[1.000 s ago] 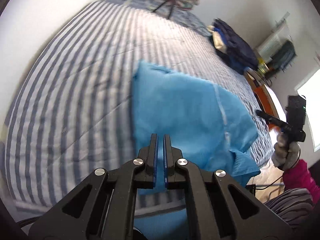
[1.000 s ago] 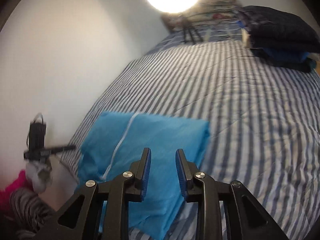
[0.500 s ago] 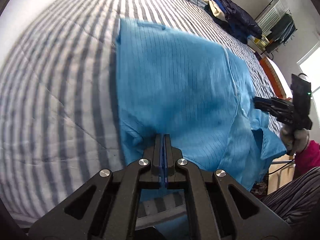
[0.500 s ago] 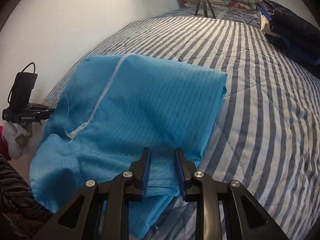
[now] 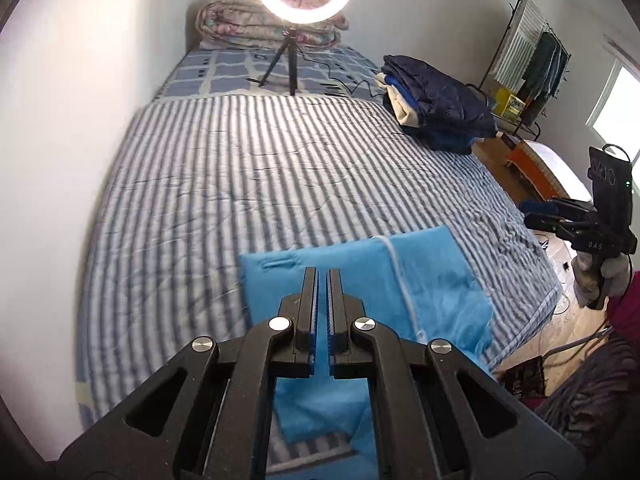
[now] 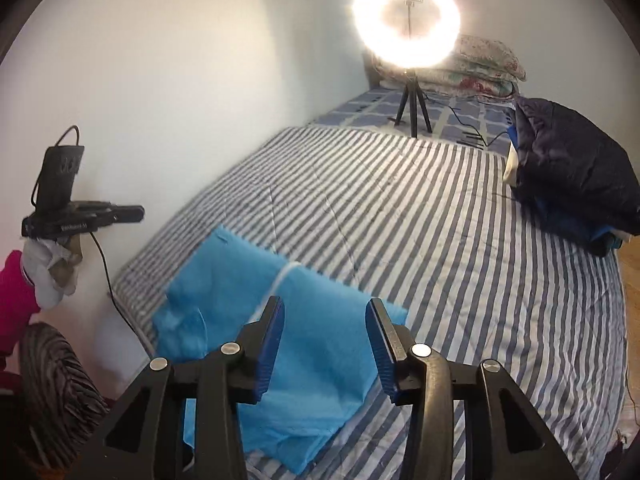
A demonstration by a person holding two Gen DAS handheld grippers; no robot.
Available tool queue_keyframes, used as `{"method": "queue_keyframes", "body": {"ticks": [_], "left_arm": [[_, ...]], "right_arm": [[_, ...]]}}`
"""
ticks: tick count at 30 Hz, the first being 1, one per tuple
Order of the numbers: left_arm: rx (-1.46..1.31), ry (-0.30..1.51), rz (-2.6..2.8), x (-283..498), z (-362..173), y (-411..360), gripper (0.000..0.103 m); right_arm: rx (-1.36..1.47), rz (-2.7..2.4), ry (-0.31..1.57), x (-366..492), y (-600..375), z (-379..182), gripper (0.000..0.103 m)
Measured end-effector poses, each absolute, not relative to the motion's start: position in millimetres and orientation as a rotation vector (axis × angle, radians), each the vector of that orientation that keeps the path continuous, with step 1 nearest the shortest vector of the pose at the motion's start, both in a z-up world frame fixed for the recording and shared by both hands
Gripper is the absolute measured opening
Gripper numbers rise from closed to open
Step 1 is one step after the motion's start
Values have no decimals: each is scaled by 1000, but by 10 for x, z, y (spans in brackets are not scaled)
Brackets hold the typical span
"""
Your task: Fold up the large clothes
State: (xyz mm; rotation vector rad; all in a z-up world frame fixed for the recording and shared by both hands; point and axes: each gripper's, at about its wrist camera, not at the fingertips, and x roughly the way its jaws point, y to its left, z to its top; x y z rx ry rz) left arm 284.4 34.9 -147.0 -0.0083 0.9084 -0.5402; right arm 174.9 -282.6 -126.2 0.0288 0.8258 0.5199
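Garment point(image 5: 432, 280) — bright blue, with a white zipper line point(image 5: 400, 276) running down it — lies folded on the striped bed cover point(image 5: 280, 168), at the near edge of the bed. One corner hangs over that edge in the right wrist view point(image 6: 304, 452). Fabric looks flat on top, with a loose flap on the side toward the bed's edge.

Left gripper point(image 5: 322, 276): jaws nearly pressed together, only a thin slit between the blue pads, nothing caught in it. It hangs above the garment, clear of the cloth.

Right gripper point(image 6: 324, 312): jaws spread apart, having just been opening; blue pads point(image 6: 272, 340) stand wide with no cloth between them. It too sits above the garment, not touching.

Each gripper shows in the other's view, held by a gloved hand point(image 5: 592, 276) with a pink sleeve point(image 6: 16, 284) behind it.

Farther up the bed — a lit ring light on a small tripod point(image 5: 288, 64), standing on a checked blue sheet point(image 5: 224, 68). Folded quilt point(image 5: 240, 24) behind it at the headboard end. A pile of dark clothes point(image 5: 436, 104) rests on the far side of the striped bed cover, well apart from the garment. Clothes rack point(image 5: 532, 48) against the wall beyond.
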Motion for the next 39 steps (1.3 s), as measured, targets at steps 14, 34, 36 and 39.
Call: {"method": "queue_keyframes", "body": {"ticks": [14,34,36,39], "left_arm": [[-30,1099,-545,3621,-2703,-470,0],[-116,996,-589,2398,-2132,164,0],[-125,1001,-605,2196,-2127,152,0],[-150,1023,-642,1941,-2178,69,0]], "right_arm": [[48,558,991,2485,-1969,-2438,32],[-63,574,1060,1265,-2384,-2623,30],[-151,520,1099,1237,-2346,-2779,28],[-127,510,1091,1218,-2388,-2702,28]]}}
